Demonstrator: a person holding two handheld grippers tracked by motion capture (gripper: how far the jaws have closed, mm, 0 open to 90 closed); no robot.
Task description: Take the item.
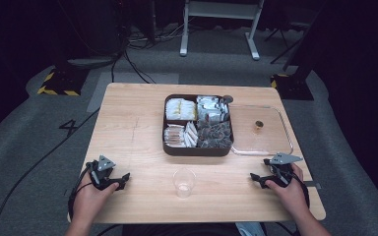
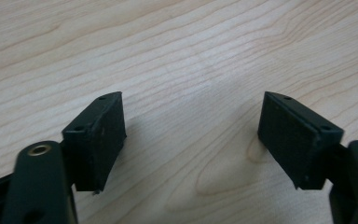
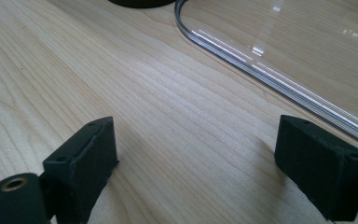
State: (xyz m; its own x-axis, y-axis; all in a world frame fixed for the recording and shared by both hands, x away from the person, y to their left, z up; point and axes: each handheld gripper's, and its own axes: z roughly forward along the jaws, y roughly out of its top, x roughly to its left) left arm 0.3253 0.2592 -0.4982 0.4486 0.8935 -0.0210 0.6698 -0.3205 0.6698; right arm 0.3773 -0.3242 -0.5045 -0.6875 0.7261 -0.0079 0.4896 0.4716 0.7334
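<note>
A small clear plastic cup (image 1: pixel 184 182) stands upright on the pale wooden counter (image 1: pixel 128 128), near its front edge, and everything else is placed here from that cup. To the cup's left, well apart from it, the left claw (image 1: pixel 124 178) rests low over the wood in the person's left hand (image 1: pixel 91 196); in the left gripper view its black jaws are spread wide with only bare wood grain between them. To the cup's right, about as far off, the right claw (image 1: pixel 254 178) sits in the person's right hand (image 1: pixel 289 191), its tips turned toward the cup, and in the right gripper view its jaws are also spread, with nothing between them. Behind the cup lies a dark brown square tray (image 1: pixel 197 150) split into four compartments, each packed with small wrapped sachets, pale yellow and white ones on the tray's left side and silvery and dark ones on its right. Behind and to the right of the cup, touching the tray's right wall, lies a flat transparent rectangular lid (image 1: pixel 279 120) with a small brass-coloured knob (image 1: pixel 259 125) on it; its curved edge (image 3: pixel 242 58) shows just beyond the right claw.
</note>
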